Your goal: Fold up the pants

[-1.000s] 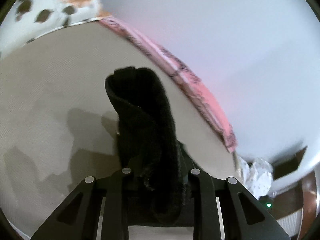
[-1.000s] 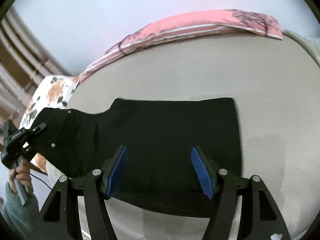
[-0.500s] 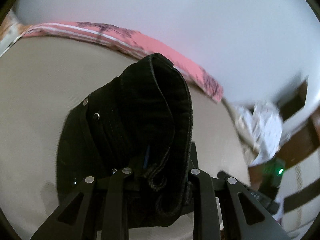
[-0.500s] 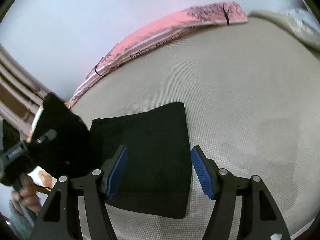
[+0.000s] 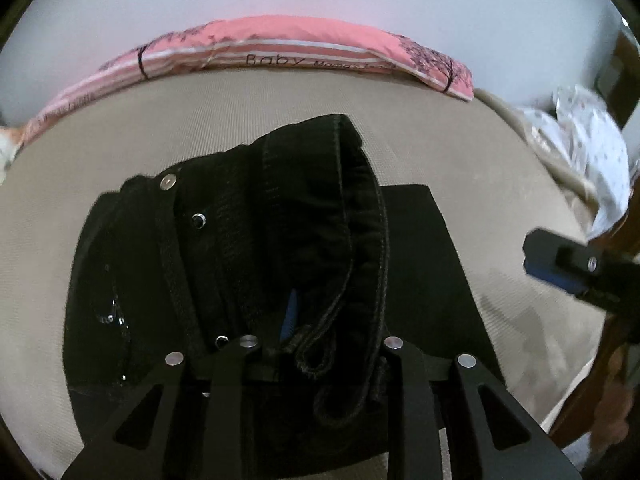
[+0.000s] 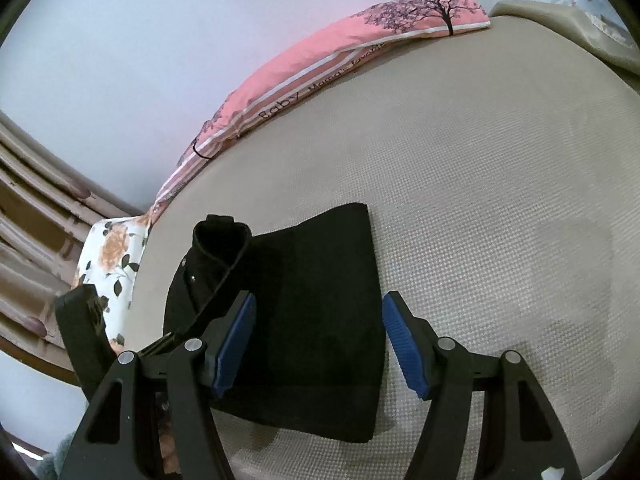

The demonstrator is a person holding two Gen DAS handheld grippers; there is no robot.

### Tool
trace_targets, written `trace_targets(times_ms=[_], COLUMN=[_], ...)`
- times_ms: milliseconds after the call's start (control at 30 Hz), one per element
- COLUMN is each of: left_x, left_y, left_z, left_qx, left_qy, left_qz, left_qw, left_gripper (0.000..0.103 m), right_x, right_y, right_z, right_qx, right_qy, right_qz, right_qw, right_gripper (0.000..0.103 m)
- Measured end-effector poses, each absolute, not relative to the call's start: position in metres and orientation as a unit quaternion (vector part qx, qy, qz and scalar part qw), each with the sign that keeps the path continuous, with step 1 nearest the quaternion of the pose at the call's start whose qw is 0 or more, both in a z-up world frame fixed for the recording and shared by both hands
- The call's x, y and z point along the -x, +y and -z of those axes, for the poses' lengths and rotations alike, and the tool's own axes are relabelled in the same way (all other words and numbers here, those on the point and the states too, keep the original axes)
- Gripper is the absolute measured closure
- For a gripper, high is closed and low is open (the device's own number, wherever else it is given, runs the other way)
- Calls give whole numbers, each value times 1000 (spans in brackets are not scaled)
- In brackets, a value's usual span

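A: Left gripper (image 5: 320,344) — status?

B: Clenched on the waistband of the black pants (image 5: 288,248), cloth bunched between the fingers. A second ago that end hung as a narrow twist over bare mattress; now it sits over the flat folded part, snap and rivets facing the lens.

A: And the right gripper (image 6: 316,344)?

B: Released, blue pads wide apart, holding nothing, low over the folded pants (image 6: 320,320). The spread of cloth has shrunk — earlier it stretched long to the left, now it is a compact block with the waistband end raised at its left edge.

A: Where does it lie?

B: On the beige mattress (image 6: 500,200), near side, well apart from the pink pillow (image 6: 320,76) along the wall. Floral pillow (image 6: 112,256) just beyond the left edge.
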State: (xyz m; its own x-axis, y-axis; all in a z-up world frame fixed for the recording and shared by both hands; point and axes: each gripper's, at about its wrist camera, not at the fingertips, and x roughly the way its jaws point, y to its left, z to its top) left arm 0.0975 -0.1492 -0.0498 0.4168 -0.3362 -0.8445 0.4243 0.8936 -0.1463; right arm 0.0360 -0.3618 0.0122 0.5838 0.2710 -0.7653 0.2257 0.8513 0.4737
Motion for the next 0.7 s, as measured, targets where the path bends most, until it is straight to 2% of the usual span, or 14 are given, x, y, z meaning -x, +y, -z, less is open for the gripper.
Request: trace_targets(times_ms=[167, 200, 233, 300, 533, 700], left_x=[-92, -92, -91, -87, -75, -92], left_y=[-150, -148, -148, -146, -136, -80], left_z=[47, 46, 44, 37, 9, -8], left_qx=[-56, -55, -48, -30, -33, 11], left_qy=[487, 487, 489, 482, 453, 445], left_qz=[225, 226, 235, 258, 259, 209], left_qw=[842, 842, 839, 837, 852, 871], left_gripper=[71, 65, 49, 33, 32, 32], right_x=[-37, -37, -37, -38, -37, -41], right_y=[-368, -369, -370, -370, -371, -363], right_z=[-10, -10, -10, -9, -11, -5], right_qx=[-280, -281, -283, -282, -277, -286], right_qy=[453, 453, 453, 455, 450, 464], right_qz=[-4, -1, -1, 2, 6, -37], right_qw=[846, 846, 846, 845, 849, 837], right_gripper=[40, 40, 40, 40, 40, 40])
